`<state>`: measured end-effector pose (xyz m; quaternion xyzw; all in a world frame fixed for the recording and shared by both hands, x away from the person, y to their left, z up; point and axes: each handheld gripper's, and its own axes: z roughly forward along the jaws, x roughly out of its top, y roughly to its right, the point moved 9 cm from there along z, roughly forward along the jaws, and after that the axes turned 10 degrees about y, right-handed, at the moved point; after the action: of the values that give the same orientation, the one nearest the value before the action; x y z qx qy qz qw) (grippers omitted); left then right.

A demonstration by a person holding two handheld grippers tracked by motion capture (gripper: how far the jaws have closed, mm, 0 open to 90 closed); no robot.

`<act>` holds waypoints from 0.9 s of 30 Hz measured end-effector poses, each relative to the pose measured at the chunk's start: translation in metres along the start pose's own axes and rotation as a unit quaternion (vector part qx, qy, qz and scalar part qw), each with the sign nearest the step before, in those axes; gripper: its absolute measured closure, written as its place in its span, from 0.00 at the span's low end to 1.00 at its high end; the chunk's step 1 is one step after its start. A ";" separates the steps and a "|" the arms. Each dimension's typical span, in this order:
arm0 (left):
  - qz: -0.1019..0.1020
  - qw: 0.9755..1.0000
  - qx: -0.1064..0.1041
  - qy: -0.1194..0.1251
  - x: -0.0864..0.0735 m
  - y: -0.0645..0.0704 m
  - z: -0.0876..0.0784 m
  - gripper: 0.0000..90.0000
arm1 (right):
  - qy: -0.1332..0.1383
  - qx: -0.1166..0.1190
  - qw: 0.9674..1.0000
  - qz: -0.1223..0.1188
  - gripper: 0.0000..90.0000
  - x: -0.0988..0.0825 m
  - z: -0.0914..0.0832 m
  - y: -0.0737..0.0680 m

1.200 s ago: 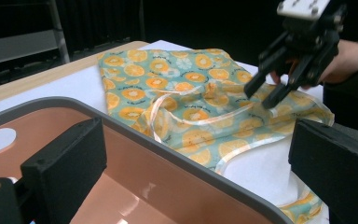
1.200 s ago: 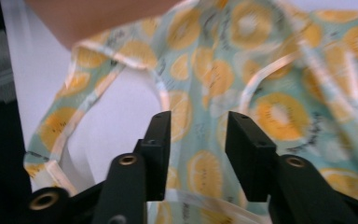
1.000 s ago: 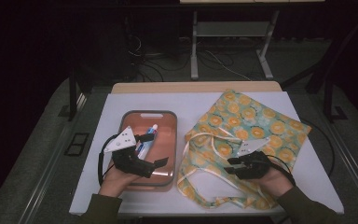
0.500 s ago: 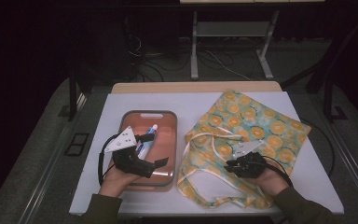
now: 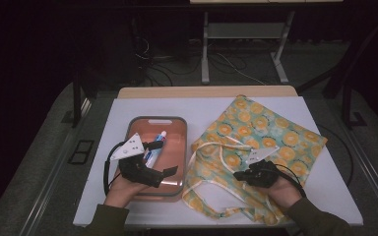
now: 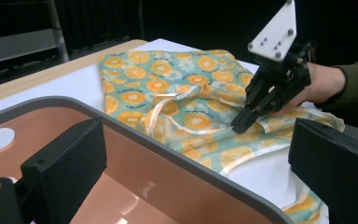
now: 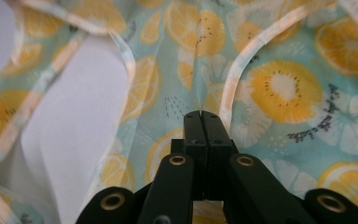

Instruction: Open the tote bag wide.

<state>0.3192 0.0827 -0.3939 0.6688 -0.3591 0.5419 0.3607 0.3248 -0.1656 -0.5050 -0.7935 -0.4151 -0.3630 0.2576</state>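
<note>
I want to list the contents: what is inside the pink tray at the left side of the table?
In the pink tray lies a toothpaste tube with a white cap. The left gripper, jaws open, hangs over the tray and covers part of the tube and floor, so anything beneath it stays hidden.

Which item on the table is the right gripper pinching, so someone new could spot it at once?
On the white table top, look right of the salmon-pink plastic tray with the grey rim. There lies a flat teal cloth tote bag printed with orange slices, its pale handles looped toward the person. The right gripper has just closed on a fold of it; it is the table's only patterned fabric.
</note>
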 end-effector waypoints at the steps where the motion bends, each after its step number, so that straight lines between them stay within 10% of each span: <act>1: 0.000 1.000 0.000 0.000 0.000 0.000 0.000 0.03 | 0.008 0.001 1.000 0.007 1.00 0.003 -0.001 0.001; 27: -0.002 1.000 0.001 -0.001 0.000 -0.001 0.000 0.03 | 0.104 -0.038 0.993 0.031 1.00 0.054 -0.035 0.045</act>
<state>0.3198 0.0826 -0.3942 0.6706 -0.3579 0.5404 0.3608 0.3717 -0.1887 -0.4456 -0.7731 -0.3476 -0.4506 0.2802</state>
